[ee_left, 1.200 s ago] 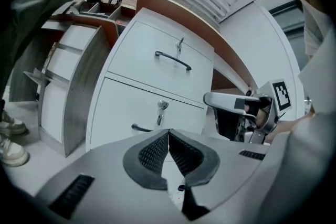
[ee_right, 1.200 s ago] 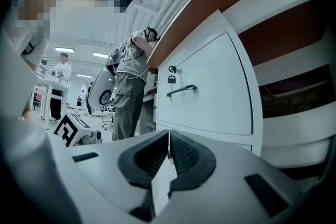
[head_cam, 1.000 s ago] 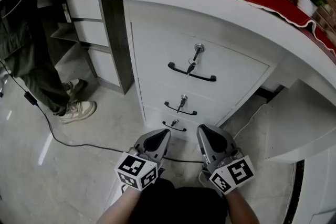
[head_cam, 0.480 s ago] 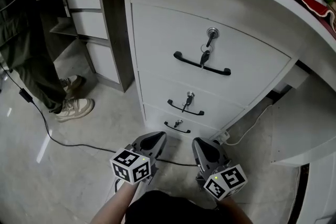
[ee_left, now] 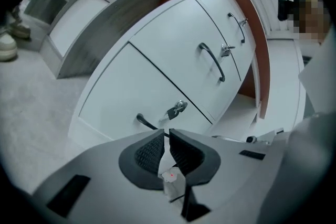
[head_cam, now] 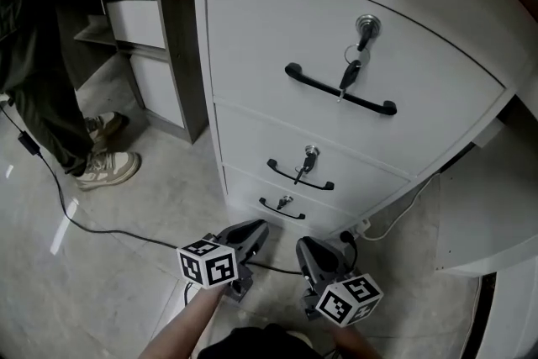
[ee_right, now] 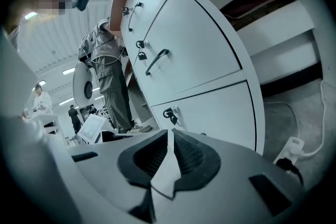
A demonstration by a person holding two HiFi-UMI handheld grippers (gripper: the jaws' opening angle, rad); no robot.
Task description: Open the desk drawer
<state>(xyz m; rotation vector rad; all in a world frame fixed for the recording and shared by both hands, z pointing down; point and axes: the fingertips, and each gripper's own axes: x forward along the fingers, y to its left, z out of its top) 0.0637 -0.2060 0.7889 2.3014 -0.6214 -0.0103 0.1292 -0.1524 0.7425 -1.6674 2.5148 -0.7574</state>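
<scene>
Both hand-held grippers have sunk toward the floor over the past second, and the drawer fronts fill more of the head view. The left gripper (head_cam: 255, 229) and right gripper (head_cam: 305, 247) hover side by side, jaws pressed together on nothing, just before the shut bottom desk drawer (head_cam: 249, 192), its key (head_cam: 285, 201) in the lock.

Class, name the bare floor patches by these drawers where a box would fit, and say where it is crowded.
Bare floor lies left, below the black cable, and between the shoes and the drawers. Crowded: right of the drawers, where the white cord runs.
</scene>
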